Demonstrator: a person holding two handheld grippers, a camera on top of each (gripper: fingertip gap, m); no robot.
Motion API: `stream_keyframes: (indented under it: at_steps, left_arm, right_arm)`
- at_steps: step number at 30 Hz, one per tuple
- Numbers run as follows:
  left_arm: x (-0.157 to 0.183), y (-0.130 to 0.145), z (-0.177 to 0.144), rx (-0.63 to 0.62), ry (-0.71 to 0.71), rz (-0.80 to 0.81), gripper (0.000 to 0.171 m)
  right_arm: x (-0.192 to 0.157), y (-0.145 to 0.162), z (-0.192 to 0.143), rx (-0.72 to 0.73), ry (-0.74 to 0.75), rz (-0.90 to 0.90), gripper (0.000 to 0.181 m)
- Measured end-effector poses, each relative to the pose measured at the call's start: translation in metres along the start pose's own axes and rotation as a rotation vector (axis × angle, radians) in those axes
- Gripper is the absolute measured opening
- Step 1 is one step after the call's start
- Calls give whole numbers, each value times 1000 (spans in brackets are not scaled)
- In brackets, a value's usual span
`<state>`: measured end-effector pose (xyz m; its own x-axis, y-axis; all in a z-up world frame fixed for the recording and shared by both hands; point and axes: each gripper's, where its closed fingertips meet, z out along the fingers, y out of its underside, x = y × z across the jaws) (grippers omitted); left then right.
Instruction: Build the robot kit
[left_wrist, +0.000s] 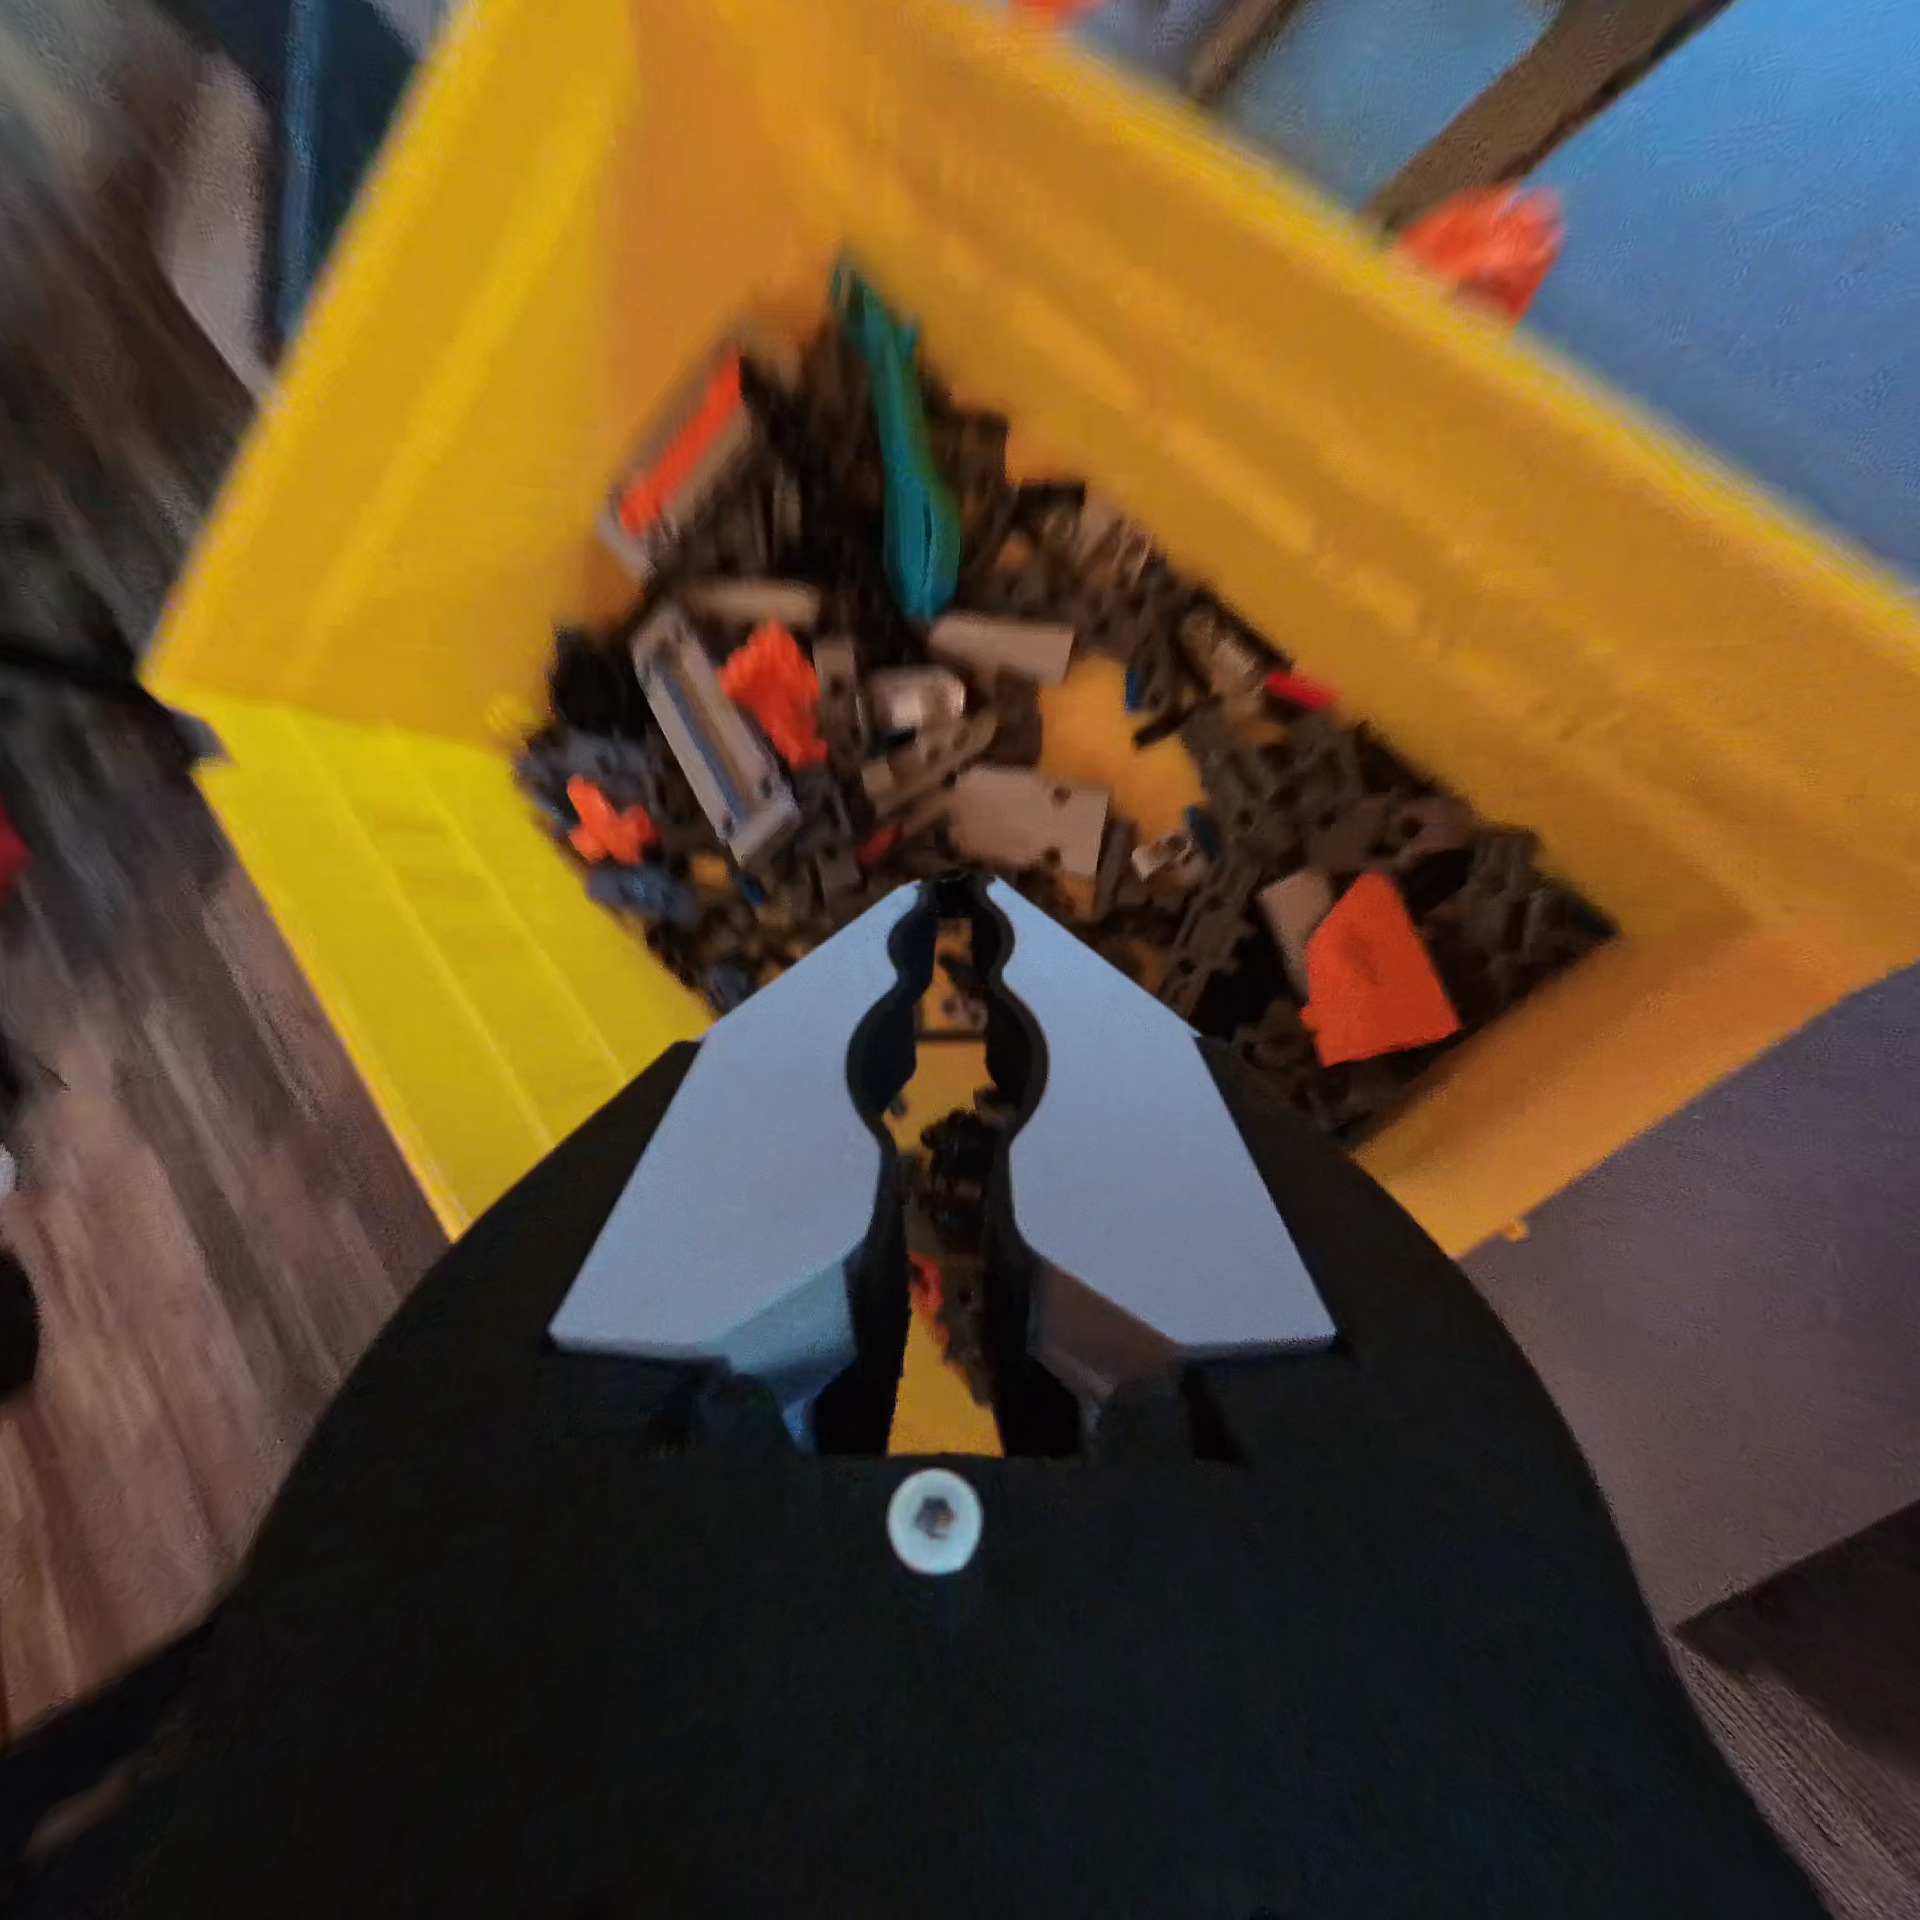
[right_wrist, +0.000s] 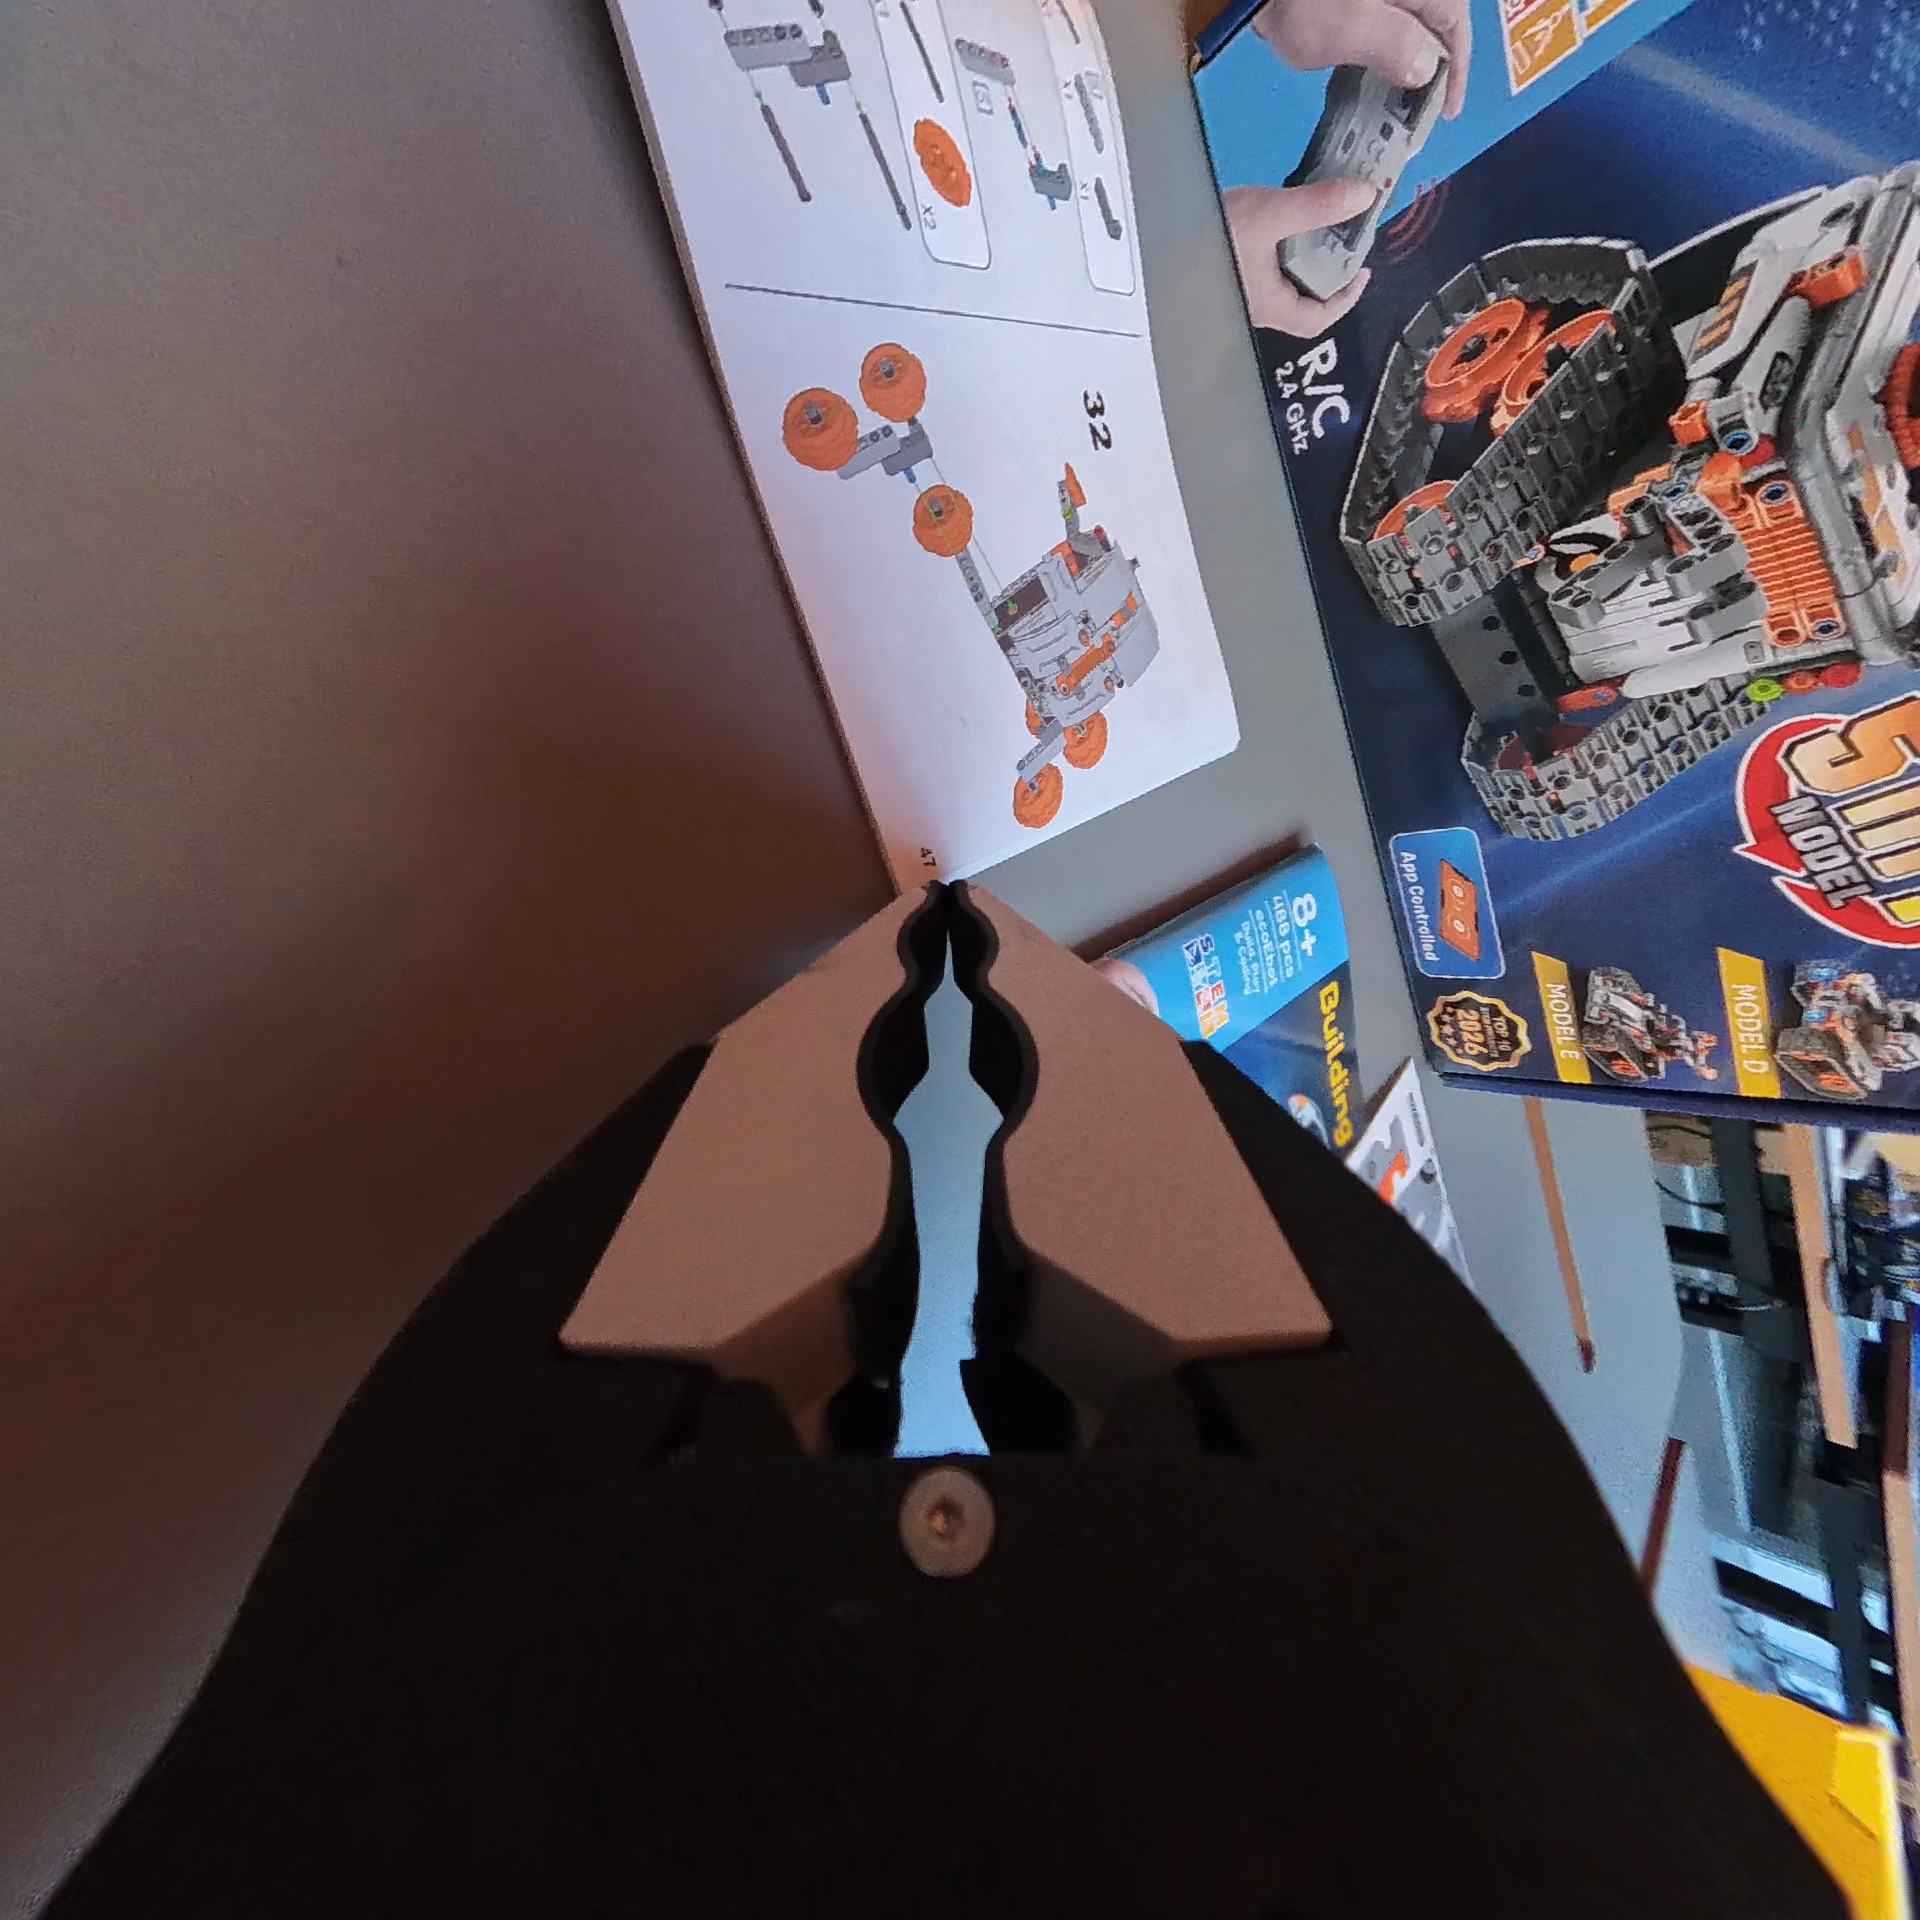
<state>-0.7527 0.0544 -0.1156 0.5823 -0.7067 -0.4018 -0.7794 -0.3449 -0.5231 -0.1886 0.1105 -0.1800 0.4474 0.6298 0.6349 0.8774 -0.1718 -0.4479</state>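
Note:
My left gripper (left_wrist: 951, 891) hangs over an open yellow bin (left_wrist: 1299, 436). It is shut on a small black round piece (left_wrist: 951, 889) pinched at its fingertips. The bin holds a blurred heap of dark, grey and orange building parts (left_wrist: 935, 748). My right gripper (right_wrist: 948, 889) is shut, and its tips meet the near corner of a white instruction booklet page (right_wrist: 987, 582) that lies on the grey table (right_wrist: 1278, 831). The corner appears pinched between the pads.
A large blue toy box (right_wrist: 1662, 582) with a tracked vehicle pictured on it lies right of the booklet. A smaller blue booklet (right_wrist: 1278, 987) sits near my right fingers. Wood floor (left_wrist: 125, 1195) lies left of the bin. A yellow edge (right_wrist: 1808, 1797) shows at the lower right. The left gripper's tips are roughly 60 cm from the right gripper's.

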Motion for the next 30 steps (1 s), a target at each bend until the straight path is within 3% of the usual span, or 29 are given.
stream_keyframes:
  at_steps: [3, 8, 13, 21, 24, 30]
  left_arm:
    - [10, -28, -22, 128, -17, 55, 4]
    - [32, -55, -46, 236, -12, 75, 4]
    - [87, -83, -51, 332, 124, 28, 4]
    - [189, -143, -13, 299, 333, 43, 4]
    - [204, -167, 1, 309, 373, 5, 4]
    - [203, -195, 43, 225, 293, -42, 4]
  right_arm:
    - [0, 0, 0, 22, -16, 36, 0]
    - [0, -1, 1, 24, -16, 37, 0]
    - [0, -5, 3, 47, -22, 62, 0]
    - [-1, -7, 3, 57, -32, 74, 0]
    - [-1, -7, 3, 72, -45, 83, 0]
    - [-1, -9, 5, 105, -70, 115, 0]
